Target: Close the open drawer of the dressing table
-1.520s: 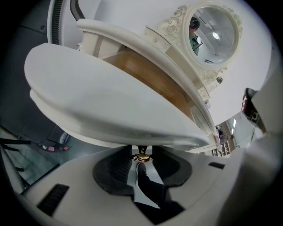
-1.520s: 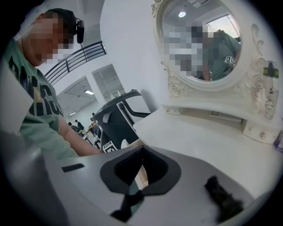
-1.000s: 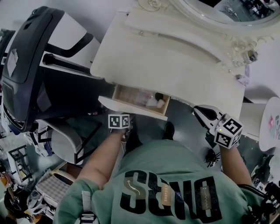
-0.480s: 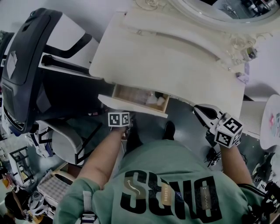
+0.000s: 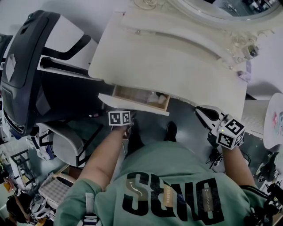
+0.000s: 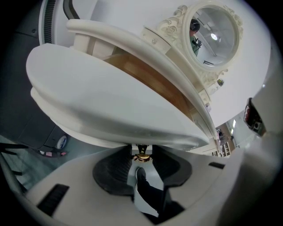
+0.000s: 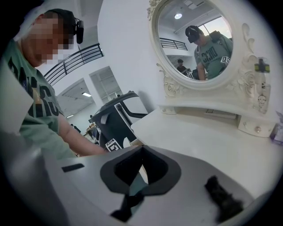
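The cream dressing table [image 5: 177, 66] has its drawer [image 5: 132, 94] pulled out at the front, with small items inside. In the left gripper view the drawer's white front [image 6: 110, 106] fills the upper picture. Its brass knob [image 6: 142, 156] sits between the pads of my left gripper [image 6: 142, 154], which is shut on it. From the head view only that gripper's marker cube [image 5: 119, 118] shows, right at the drawer front. My right gripper [image 5: 199, 111] hangs off the table's front right edge, jaws shut and empty; in its own view my right gripper [image 7: 141, 149] looks across the tabletop.
A large black and white chair [image 5: 31, 66] stands close on the table's left. An oval mirror [image 5: 221, 9] and small bottles [image 5: 250, 50] are at the back of the table. A round white stand [image 5: 276, 123] is at right. My shoes [image 5: 171, 131] are under the drawer.
The head camera has shifted a little. The drawer stays pulled out by the same amount and both grippers keep their places.
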A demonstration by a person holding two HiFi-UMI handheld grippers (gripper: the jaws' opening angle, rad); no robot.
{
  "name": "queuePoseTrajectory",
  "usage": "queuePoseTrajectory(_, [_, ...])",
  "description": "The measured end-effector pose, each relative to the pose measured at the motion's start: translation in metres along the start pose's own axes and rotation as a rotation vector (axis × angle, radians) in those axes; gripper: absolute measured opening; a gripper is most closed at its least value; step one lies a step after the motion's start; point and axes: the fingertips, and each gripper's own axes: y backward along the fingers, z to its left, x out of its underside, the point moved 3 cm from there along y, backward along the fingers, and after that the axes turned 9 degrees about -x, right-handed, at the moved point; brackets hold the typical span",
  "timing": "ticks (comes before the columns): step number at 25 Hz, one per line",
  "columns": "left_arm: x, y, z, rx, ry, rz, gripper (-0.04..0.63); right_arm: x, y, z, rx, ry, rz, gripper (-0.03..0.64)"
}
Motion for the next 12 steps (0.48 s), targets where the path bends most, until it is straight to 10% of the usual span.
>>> queuePoseTrajectory(12, [-0.011, -0.006, -0.003, 0.002, -0.016, 0.0, 0.15, 0.003, 0.005, -0.003, 0.008, -0.006, -0.002, 0.011])
